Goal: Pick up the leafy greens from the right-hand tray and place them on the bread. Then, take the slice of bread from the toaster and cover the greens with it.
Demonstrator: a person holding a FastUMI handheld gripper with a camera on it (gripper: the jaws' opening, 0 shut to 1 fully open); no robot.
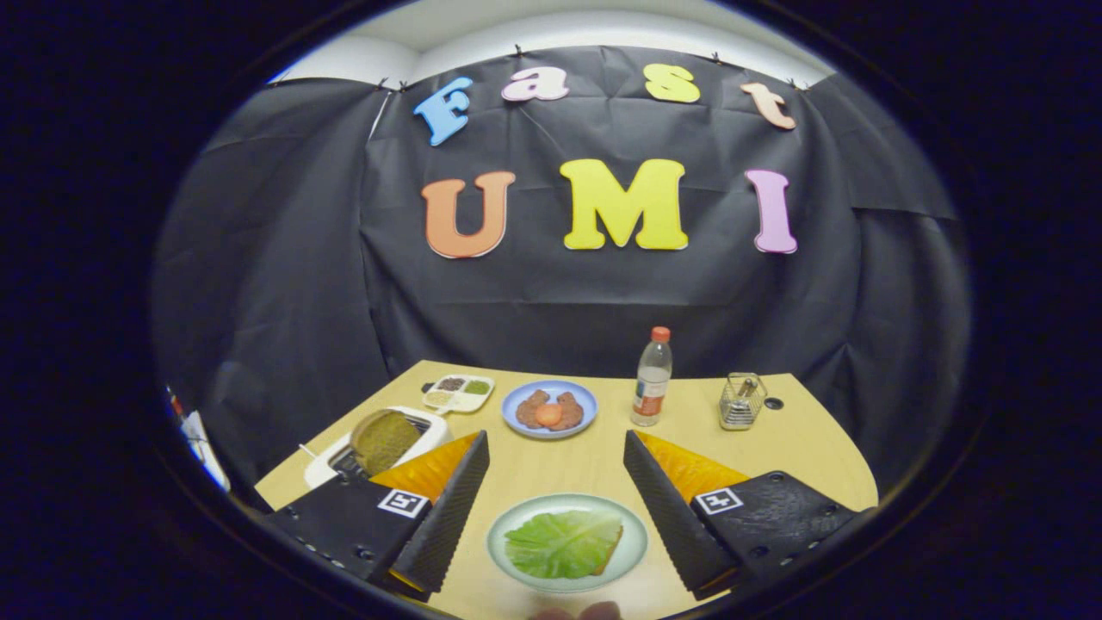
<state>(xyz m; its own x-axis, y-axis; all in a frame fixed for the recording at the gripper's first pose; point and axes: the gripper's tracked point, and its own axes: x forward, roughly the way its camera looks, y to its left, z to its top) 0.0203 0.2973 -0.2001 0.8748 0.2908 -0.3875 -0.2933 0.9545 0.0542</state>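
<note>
Leafy greens (pixel 564 543) hide most of bread (pixel 613 551); toaster (pixel 379 448) partly behind gripper (pixel 556 508)

Bare table (pixel 594 465) lies ahead of the wide-open tool (pixel 555 508); toaster (pixel 379 443) crowds its left finger.

Smooth matt wood-look worktop (pixel 594 469); glossy pale plate (pixel 635 551) under crinkled leafy greens (pixel 560 544); clear plastic bottle (pixel 652 377); shiny wire-metal holder (pixel 741 401); coarse-crumbed bread (pixel 384 440) in smooth plastic toaster (pixel 430 424); ribbed pads (pixel 452 508) on open hand-held gripper (pixel 555 448).
</note>
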